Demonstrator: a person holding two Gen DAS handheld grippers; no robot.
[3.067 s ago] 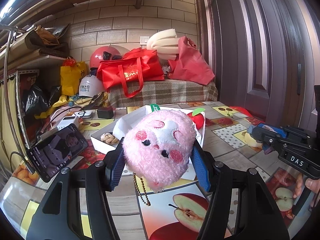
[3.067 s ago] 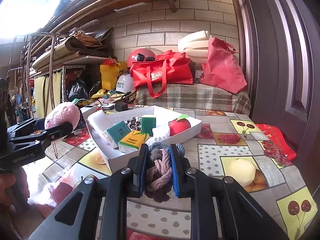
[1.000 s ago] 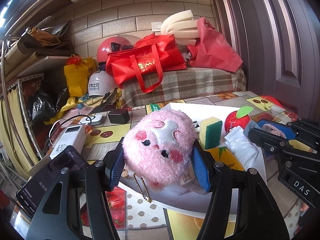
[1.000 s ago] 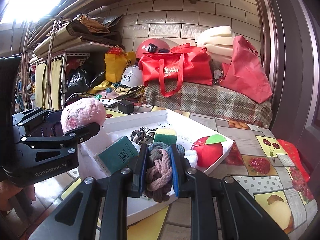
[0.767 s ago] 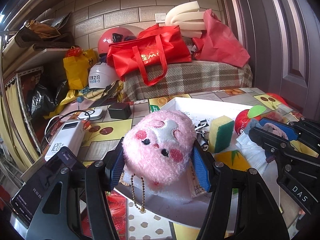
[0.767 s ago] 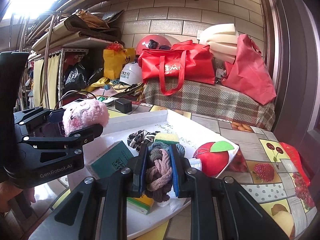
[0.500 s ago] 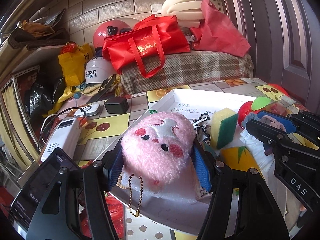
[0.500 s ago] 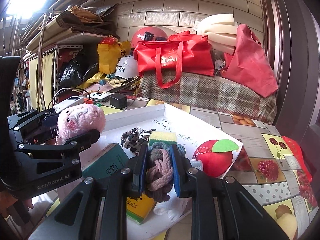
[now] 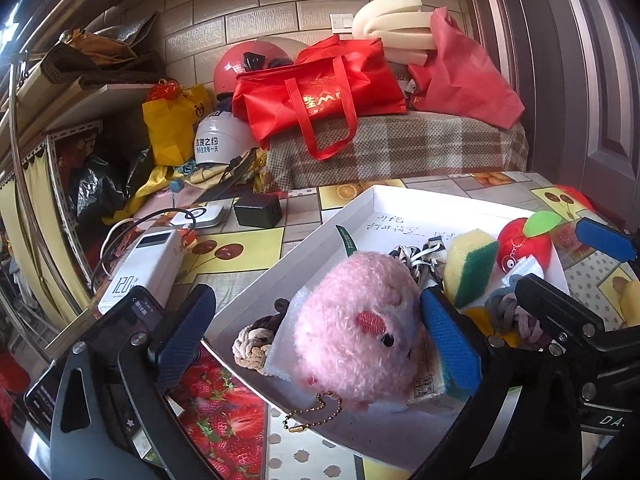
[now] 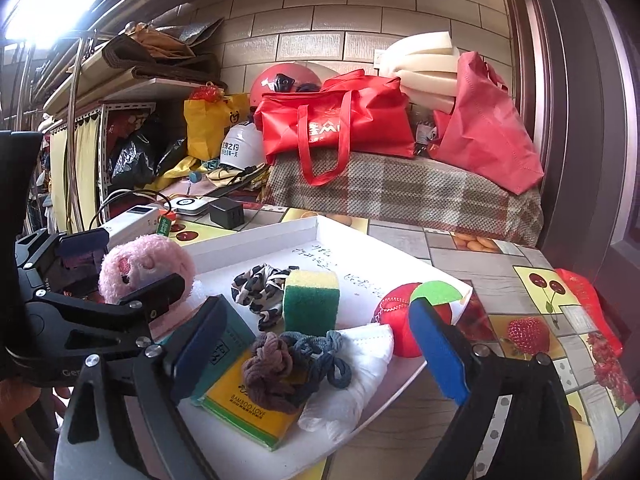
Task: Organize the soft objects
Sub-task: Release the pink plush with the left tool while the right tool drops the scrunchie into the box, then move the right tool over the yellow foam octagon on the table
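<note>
A pink plush toy [image 9: 356, 332] lies in the white tray [image 9: 304, 236], tipped against the right pad of my left gripper [image 9: 316, 338]. Those jaws are opening wide, and the left pad stands well clear of the toy. In the right wrist view a knot of brown and blue hair ties [image 10: 280, 368] rests on a yellow pack [image 10: 248, 408] in the tray [image 10: 256, 236]. My right gripper [image 10: 320, 352] is also opening, and neither pad touches the ties.
The tray also holds a sponge [image 10: 311, 300], a red apple plush [image 10: 416, 320], a leopard scrunchie [image 10: 260, 284], a white mask [image 10: 360, 360] and a beige rope knot [image 9: 256, 340]. Left of it lie a power bank [image 9: 144, 268], a phone [image 9: 100, 344] and a black charger [image 9: 258, 210].
Both pairs of jaws have spread apart. The pink plush has dropped from the left gripper into the tray, and the hair ties have dropped from the right gripper onto the yellow pack.
</note>
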